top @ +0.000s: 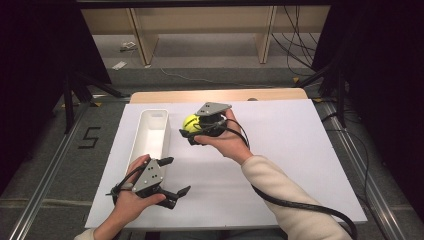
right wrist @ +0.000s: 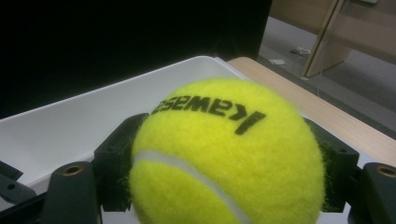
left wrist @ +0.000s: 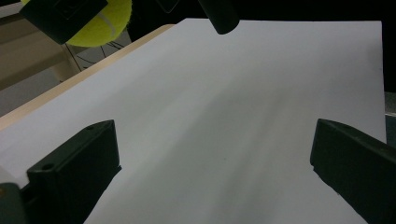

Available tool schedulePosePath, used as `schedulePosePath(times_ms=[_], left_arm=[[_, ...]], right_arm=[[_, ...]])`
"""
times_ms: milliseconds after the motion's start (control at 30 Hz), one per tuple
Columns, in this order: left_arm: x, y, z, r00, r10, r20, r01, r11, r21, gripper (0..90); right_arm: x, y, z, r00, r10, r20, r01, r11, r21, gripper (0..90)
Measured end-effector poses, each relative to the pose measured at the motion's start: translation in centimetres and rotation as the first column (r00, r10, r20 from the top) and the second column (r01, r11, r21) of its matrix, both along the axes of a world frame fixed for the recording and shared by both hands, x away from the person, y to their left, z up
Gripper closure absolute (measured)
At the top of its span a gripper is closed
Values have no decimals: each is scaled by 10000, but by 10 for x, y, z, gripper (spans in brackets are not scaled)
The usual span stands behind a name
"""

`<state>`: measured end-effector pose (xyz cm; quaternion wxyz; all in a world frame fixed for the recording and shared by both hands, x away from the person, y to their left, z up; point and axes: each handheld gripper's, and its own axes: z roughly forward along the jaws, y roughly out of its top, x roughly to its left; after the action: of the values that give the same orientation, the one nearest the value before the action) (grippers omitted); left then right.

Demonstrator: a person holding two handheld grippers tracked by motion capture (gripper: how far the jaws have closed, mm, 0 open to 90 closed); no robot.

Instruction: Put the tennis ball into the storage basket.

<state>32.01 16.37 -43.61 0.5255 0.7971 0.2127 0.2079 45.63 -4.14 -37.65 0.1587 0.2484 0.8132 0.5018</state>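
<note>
White sheet (top: 280, 150) covers the wooden tabletop (top: 220, 95). Right gripper (top: 192, 131) clenches a fuzzy yellow tennis ball (right wrist: 224, 154) beside a white plastic bin (top: 152, 131); left gripper (top: 172, 176) gapes, released.

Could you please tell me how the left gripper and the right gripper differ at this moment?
The right gripper is shut on the tennis ball; the left gripper is open, with nothing between its jaws. The right gripper is held beside the white bin, farther up the table; the left gripper sits near the table's front edge. Both are hand-held, with black jaws and a grey plate on top.
</note>
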Motion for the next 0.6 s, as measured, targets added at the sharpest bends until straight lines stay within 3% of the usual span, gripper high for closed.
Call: schedulePosePath(times_ms=[600], left_arm=[[0,0,0,10000,-15,-9,15,10000,24,10]], right_arm=[[3,9,3,10000,58,23,-58,10000,75,264]])
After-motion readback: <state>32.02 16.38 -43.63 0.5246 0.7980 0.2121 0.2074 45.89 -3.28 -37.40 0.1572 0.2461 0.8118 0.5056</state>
